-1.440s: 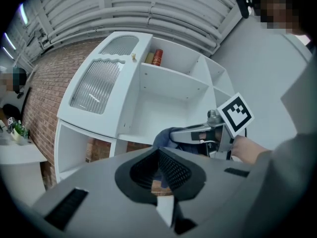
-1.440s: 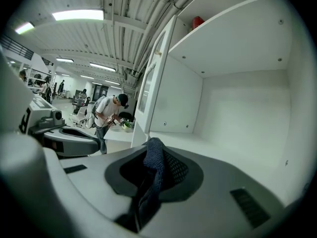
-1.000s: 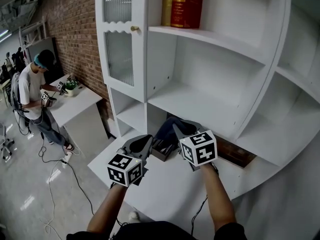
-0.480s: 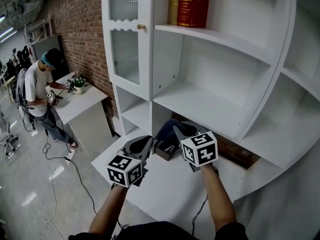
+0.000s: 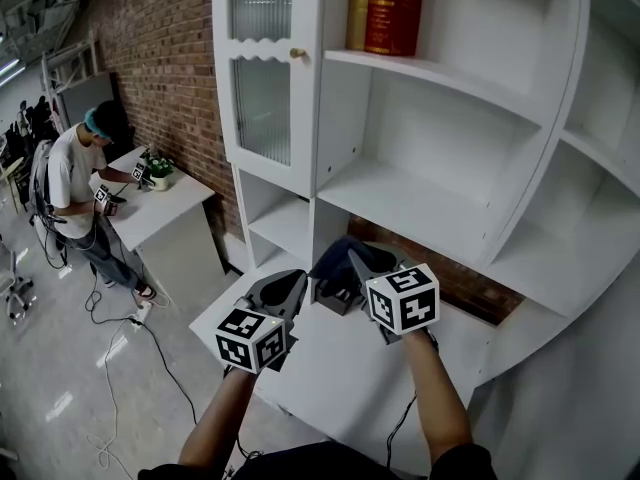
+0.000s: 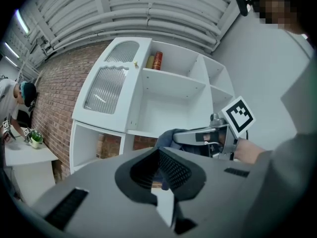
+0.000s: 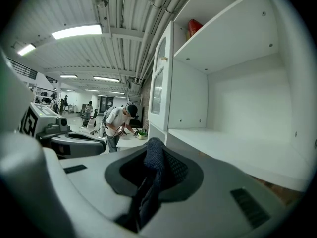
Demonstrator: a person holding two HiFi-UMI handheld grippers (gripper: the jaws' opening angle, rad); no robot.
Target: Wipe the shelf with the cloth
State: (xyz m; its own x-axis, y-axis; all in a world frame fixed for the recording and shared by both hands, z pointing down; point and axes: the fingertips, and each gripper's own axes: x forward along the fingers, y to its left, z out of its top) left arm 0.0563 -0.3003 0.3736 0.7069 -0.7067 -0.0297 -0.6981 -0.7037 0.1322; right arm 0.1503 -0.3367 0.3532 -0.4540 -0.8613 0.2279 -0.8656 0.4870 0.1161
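Before the shelf (image 5: 400, 203), right gripper (image 5: 352, 263) still clamps the cloth (image 5: 333, 255), unmoved.

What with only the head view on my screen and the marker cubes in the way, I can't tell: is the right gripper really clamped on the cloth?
Observer: Yes. In the right gripper view the right gripper has its jaws closed on a fold of the dark blue cloth, which stands up between them.
Operator: And the left one, anything in it?
Observer: No. The left gripper view shows the left gripper with its jaws together and nothing between them.
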